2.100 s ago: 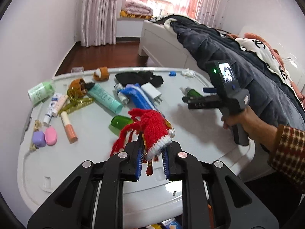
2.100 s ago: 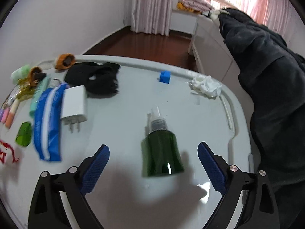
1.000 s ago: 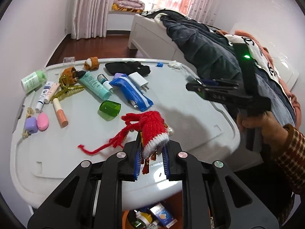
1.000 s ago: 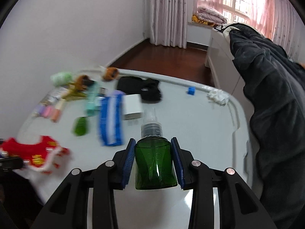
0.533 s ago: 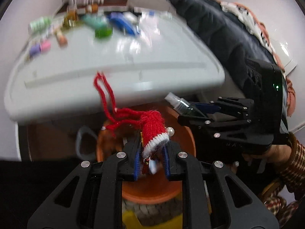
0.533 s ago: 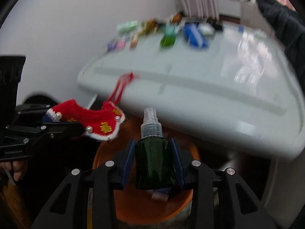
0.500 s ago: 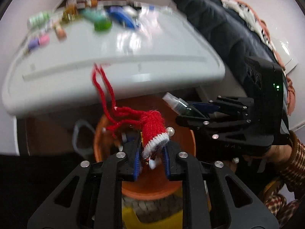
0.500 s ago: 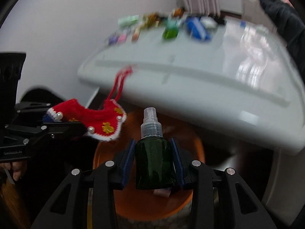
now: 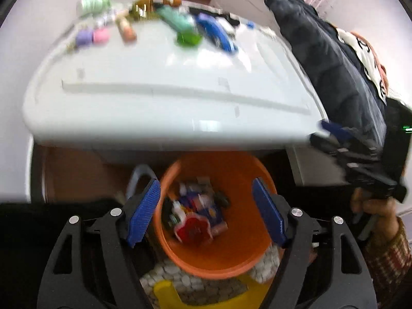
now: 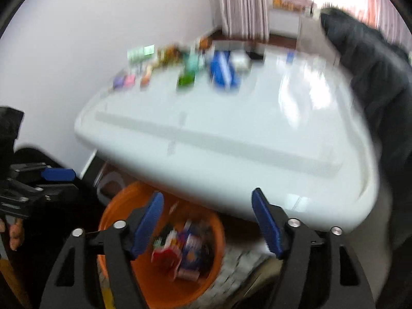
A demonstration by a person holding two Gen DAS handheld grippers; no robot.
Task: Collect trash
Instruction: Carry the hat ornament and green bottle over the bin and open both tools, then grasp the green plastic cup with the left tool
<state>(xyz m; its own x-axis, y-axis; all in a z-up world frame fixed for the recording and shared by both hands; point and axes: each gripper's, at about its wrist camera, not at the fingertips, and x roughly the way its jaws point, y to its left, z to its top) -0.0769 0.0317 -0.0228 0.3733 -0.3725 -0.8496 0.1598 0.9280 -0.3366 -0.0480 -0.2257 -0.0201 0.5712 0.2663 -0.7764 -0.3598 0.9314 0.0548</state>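
Now both hand-held grippers [image 9: 206, 211] [image 10: 207, 221] wide, emptied; red hat [image 9: 191, 228] dropped into orange bucket [image 9: 219, 257].

Red knit piece [image 9: 191, 228] — in orange bin [image 9: 231, 257]

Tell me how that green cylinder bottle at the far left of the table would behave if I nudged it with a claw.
The green cylinder bottle looks round and lies on its side on the white table, so it would probably roll. It seems plastic, so likely light and easily pushed. Its smooth wall may slip; blur hides detail.
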